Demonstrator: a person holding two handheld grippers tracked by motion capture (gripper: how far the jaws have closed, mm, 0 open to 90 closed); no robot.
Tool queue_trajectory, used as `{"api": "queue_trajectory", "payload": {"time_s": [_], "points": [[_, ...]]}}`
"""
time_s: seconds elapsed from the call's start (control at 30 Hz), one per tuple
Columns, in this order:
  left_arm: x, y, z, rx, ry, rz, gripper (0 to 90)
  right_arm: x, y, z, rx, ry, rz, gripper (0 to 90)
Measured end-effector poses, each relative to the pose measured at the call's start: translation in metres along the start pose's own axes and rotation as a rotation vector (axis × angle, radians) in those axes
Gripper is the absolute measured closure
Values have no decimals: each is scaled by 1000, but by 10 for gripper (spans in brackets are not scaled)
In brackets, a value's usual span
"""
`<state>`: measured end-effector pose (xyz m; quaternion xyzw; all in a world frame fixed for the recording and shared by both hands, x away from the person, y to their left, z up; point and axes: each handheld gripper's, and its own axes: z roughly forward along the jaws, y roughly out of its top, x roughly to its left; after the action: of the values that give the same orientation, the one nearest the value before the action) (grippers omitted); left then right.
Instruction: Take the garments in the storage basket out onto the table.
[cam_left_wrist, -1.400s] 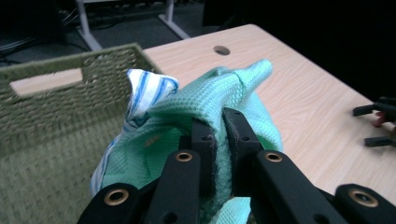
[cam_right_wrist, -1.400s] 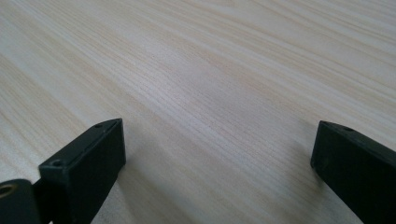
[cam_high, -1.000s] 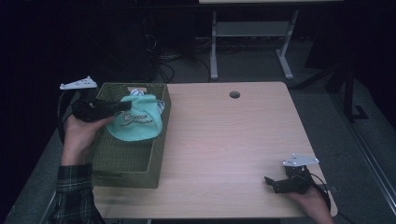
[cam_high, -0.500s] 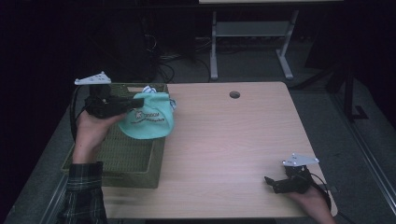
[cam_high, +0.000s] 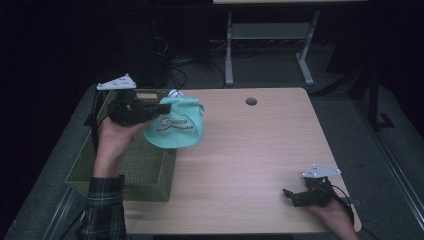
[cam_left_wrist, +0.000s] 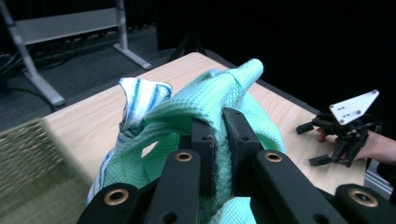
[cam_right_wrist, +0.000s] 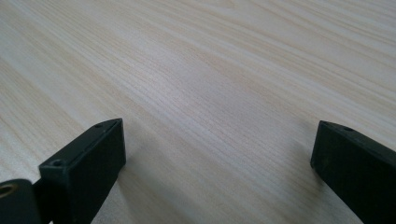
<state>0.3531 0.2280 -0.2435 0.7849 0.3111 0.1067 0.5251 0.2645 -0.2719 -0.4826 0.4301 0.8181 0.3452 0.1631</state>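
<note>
Since the earlier frames, your left gripper (cam_high: 162, 107) has lifted the mint-green cloth (cam_high: 176, 129) up out of the green basket (cam_high: 131, 165) and carried it toward the table; your right gripper (cam_high: 296, 196) has stayed where it was at the near right corner.

Item 1, left gripper: jaws pinched tight on a fold of the mint-green cloth (cam_left_wrist: 219, 121), the knit bunched between the two black pads. Your left hand (cam_high: 113, 141) holds it raised, over the basket's far right corner.

Item 2, mint-green cloth: hangs from those jaws, clear of the table (cam_high: 250, 150), draping just past the basket's right rim. Dark printed lettering shows on its face in the high view, too small to read.

Item 3, blue-and-white striped cloth (cam_left_wrist: 138, 99): caught up with the green one, just beyond the left gripper's jaws and to their left in the left gripper view; its tip peeks out behind the green cloth in the high view.

Item 4, basket: below and behind your left gripper, woven, sitting at the table's left edge.

Item 5, right gripper (cam_left_wrist: 341, 140): well apart from the left one, across the table. Jaws spread wide with nothing between them, held low above bare wood (cam_right_wrist: 210, 93).

Item 6, cable hole (cam_high: 251, 101): far side of the table, beyond the cloth.
</note>
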Motion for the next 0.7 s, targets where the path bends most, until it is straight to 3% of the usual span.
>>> {"api": "queue_trajectory", "payload": {"time_s": [0.33,0.7], "points": [[-15,8,28,1,-74,35,830,0,0,0,1,1,-1,26],[-33,7,58,9,-129,56,831,0,1,1,2,3,2,26]]}}
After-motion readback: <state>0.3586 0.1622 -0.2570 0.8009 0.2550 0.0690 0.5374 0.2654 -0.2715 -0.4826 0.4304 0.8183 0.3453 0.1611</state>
